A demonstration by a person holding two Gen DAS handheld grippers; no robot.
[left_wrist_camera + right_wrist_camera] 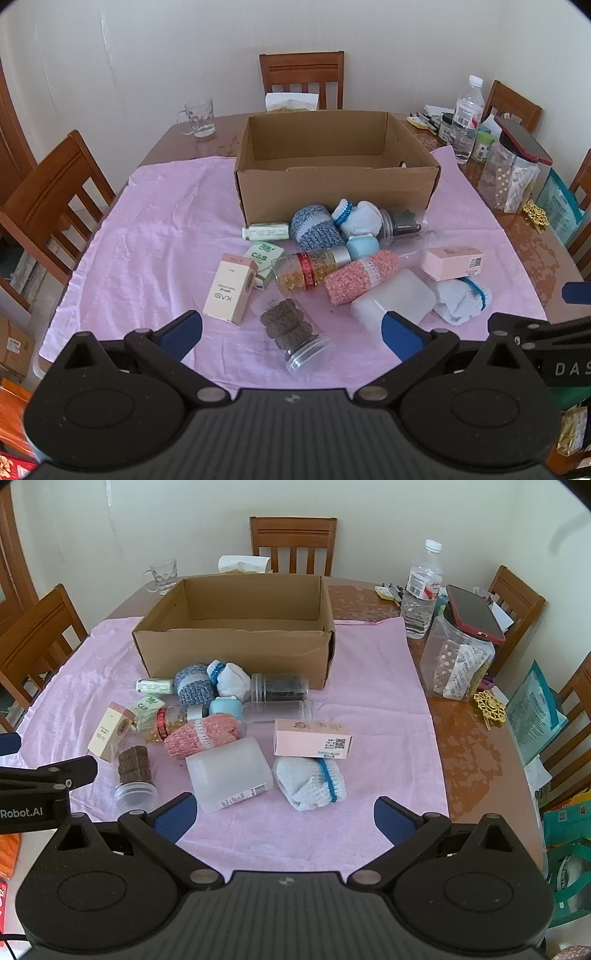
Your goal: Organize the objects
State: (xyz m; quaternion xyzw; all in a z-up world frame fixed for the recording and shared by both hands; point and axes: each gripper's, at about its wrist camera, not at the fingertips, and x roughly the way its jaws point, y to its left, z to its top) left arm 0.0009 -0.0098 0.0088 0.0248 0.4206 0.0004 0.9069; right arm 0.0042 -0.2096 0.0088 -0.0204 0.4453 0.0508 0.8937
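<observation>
An open cardboard box (pixel 332 177) (pixel 236 650) stands on a pink cloth (pixel 155 229) (pixel 369 709); no objects show inside it. In front of it lies a heap: a KASI carton (pixel 231 290), a capsule bottle (pixel 310 271), a clear jar of dark pieces (pixel 291 332) (pixel 135 771), a pink knitted roll (pixel 360 275) (pixel 201 734), a frosted plastic case (pixel 393 301) (pixel 229 773), a pink carton (pixel 452 262) (pixel 312 743), and a white sock bundle (pixel 310 782). My left gripper (pixel 291 332) hovers open over the jar. My right gripper (pixel 284 814) is open just short of the sock bundle.
A glass mug (pixel 197 118) stands at the back left of the wooden table (pixel 472 738). At the right are a water bottle (pixel 421 590), a clear jar with a red phone on top (pixel 458 657) and a teal packet (pixel 535 716). Wooden chairs (pixel 303 77) surround the table.
</observation>
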